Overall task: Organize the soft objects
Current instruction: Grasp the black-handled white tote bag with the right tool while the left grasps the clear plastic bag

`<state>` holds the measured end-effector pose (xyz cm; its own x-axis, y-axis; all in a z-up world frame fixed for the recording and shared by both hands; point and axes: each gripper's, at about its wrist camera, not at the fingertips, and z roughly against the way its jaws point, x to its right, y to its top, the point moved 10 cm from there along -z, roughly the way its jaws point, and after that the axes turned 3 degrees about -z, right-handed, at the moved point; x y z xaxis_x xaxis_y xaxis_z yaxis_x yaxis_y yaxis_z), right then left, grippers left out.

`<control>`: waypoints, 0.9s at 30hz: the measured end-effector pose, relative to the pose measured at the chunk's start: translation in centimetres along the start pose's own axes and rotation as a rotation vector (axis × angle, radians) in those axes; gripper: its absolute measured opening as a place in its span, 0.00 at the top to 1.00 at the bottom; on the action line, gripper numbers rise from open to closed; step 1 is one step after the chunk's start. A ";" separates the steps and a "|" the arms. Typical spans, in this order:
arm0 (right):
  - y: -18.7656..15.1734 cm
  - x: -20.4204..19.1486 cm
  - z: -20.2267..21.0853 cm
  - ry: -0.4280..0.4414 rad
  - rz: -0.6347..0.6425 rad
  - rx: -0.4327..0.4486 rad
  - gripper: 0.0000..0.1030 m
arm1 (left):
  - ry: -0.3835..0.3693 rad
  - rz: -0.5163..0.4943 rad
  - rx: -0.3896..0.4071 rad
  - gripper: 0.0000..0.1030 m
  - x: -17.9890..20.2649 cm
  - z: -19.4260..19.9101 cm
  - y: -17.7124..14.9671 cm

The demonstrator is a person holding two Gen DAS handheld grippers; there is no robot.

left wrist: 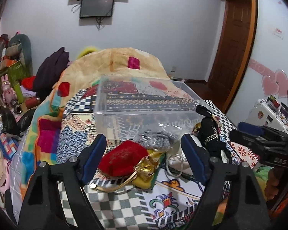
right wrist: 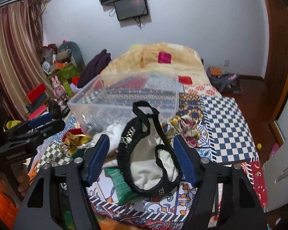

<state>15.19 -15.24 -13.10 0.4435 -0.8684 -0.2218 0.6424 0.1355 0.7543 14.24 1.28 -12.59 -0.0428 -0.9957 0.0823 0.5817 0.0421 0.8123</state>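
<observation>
A pile of soft things lies on the patterned bed in front of a clear plastic bin (left wrist: pixel 144 103). In the left wrist view my left gripper (left wrist: pixel 144 153) is open above a red pouch with gold trim (left wrist: pixel 122 157); a grey knit piece (left wrist: pixel 157 140), a white cloth (left wrist: pixel 178 161) and a black garment (left wrist: pixel 211 134) lie to its right. In the right wrist view my right gripper (right wrist: pixel 141 157) is open around the black strappy garment (right wrist: pixel 144 134) lying on white cloth (right wrist: pixel 153 168), with a green cloth (right wrist: pixel 121 184) beneath. The bin (right wrist: pixel 124 99) stands just beyond.
A folded orange blanket (left wrist: pixel 124 61) lies behind the bin. A checkered board (right wrist: pixel 226 128) lies on the bed's right side. Cluttered shelves and boxes (left wrist: pixel 11 72) stand to the left. A wooden door (left wrist: pixel 236 38) is at the right. Each gripper shows at the other's view edge.
</observation>
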 end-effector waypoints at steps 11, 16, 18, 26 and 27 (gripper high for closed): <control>-0.4 -0.7 -3.0 0.073 -0.038 -0.094 0.56 | -0.047 -0.038 -0.100 0.28 2.2 -5.0 -0.4; -0.8 -1.3 -4.3 0.117 -0.049 -0.132 0.70 | -0.067 -0.022 -0.141 0.52 2.0 -6.7 -1.4; -1.0 -1.6 -4.5 0.127 -0.046 -0.137 0.72 | -0.056 -0.029 -0.130 0.58 1.9 -6.7 -1.5; -1.1 -2.4 -4.8 0.151 -0.033 -0.141 0.87 | -0.050 -0.042 -0.105 0.82 2.0 -5.7 -1.6; -1.0 -2.5 -4.7 0.152 -0.033 -0.137 0.89 | -0.050 -0.036 -0.102 0.83 1.9 -5.5 -1.6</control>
<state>16.39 -10.95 -16.26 0.5034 -0.7927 -0.3439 0.7327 0.1807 0.6562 17.72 -1.13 -16.88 -0.1041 -0.9909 0.0850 0.6588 -0.0047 0.7523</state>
